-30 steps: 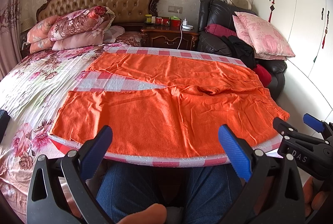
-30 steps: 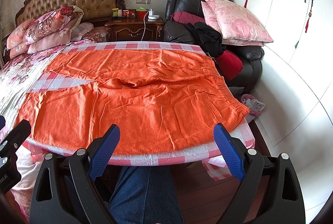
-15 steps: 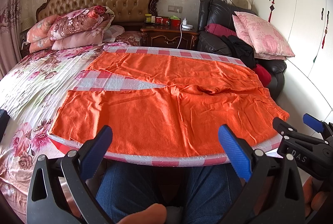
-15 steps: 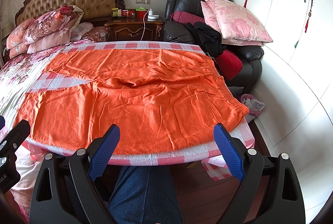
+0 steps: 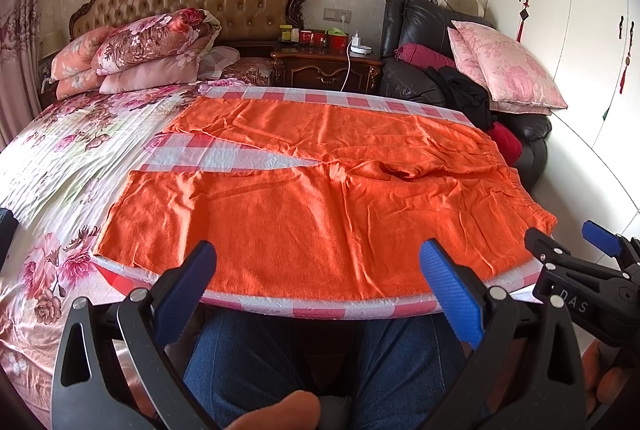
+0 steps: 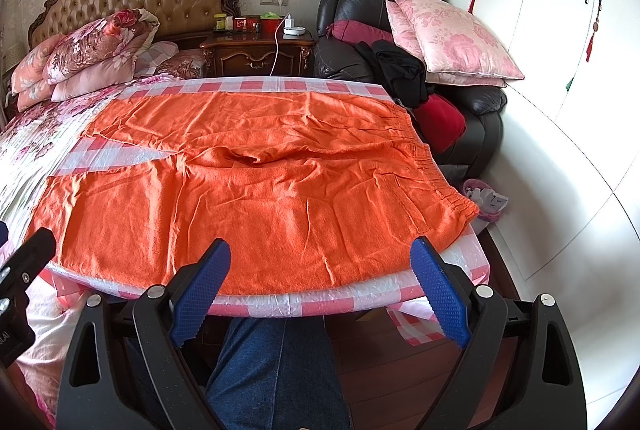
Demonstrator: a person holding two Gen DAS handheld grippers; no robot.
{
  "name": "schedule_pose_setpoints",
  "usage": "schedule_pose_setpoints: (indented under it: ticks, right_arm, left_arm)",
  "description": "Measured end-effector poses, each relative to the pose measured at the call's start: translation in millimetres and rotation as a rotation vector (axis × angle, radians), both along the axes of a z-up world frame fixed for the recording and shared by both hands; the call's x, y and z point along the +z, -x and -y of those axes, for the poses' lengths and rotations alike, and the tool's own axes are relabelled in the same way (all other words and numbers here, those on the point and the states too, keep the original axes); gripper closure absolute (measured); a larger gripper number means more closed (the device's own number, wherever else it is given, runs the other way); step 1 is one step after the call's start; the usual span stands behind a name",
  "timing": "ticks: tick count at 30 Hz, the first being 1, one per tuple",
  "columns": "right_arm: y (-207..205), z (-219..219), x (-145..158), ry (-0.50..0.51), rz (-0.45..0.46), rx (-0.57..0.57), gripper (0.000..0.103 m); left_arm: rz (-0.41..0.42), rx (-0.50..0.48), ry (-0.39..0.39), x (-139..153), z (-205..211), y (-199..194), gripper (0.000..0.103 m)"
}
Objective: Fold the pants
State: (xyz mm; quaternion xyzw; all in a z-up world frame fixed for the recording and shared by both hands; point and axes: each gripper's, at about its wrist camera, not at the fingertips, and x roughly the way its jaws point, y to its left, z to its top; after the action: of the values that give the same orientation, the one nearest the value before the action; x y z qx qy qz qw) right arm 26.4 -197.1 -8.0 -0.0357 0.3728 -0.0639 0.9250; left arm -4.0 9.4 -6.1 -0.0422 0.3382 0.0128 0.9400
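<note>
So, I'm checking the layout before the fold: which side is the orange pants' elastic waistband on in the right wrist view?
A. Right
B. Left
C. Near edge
A: the gathered waistband of the orange pants runs down the right, with the legs reaching left.

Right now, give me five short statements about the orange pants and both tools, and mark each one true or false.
1. The orange fabric pants lie spread flat on the red-and-white checked board. True.
2. The right tool is shut on the pants' near hem. False: its blue pads stand wide apart, short of the cloth, holding nothing.
3. The pants' elastic waistband is at the right end, towards the black leather armchair. True.
4. The pants are already folded in half. False: both legs lie apart, with checked board showing between them.
5. The left tool is open and empty. True.
</note>
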Motion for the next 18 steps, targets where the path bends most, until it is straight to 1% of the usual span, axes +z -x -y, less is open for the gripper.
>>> schedule_pose_setpoints:
  ticks: [3,4,5,7,8,9,11,12,13,16,17,18]
  right_arm:
    - [-4.3,7.2,-5.7,-0.025,-0.017,0.006,0.015]
    - [-10.6,12.9,-7.3,-0.055,-0.027,0.027,0.015]
    - [-15.9,15.7,-7.4,-0.063,-0.027,0.042,0.015]
    - [-37.8,27.9,-8.0,-0.101,-0.037,0.065,0.015]
    - [-60.4,40.2,-11.7,-0.132,-0.082,0.06,0.015]
    - [-79.3,51.8,-14.1,-0.135,-0.117,0.049,0.015]
    - [-130.0,80.8,-14.5,-0.116,-0.157,0.056,0.015]
    - [-145.4,86.7,-15.4,-0.102,-0.173,0.055,0.015]
    - [-186.1,102.1,-18.2,-0.081,-0.23,0.063,0.015]
    - [-259.4,126.1,-23.1,-0.076,-0.315,0.118,0.015]
    - [-290.2,134.7,-24.8,-0.022,-0.343,0.102,0.015]
    - [-313.4,140.0,-25.0,0.029,-0.349,0.09,0.014]
  left_arm:
    - [-0.012,0.005,0.002,-7.5,-5.4,-6.0,0.002]
    - [-0.018,0.012,0.001,-11.3,-8.7,-10.3,0.002]
    - [-0.028,0.019,0.002,-15.8,-12.4,-16.5,0.002]
    - [-0.057,0.038,0.009,-27.7,-22.2,-27.8,0.002]
    - [-0.075,0.046,0.014,-33.9,-27.9,-34.3,0.002]
    - [-0.099,0.058,0.02,-43.0,-35.1,-41.0,0.002]
    - [-0.133,0.08,0.036,-55.6,-46.9,-50.8,0.002]
    - [-0.154,0.097,0.048,-63.9,-53.7,-56.1,0.002]
    - [-0.165,0.106,0.055,-68.3,-58.7,-59.6,0.002]
    - [-0.201,0.137,0.065,-82.4,-71.4,-68.4,0.002]
    - [-0.208,0.14,0.063,-84.2,-74.6,-69.6,0.002]
    - [-0.216,0.145,0.06,-86.7,-76.6,-71.1,0.002]
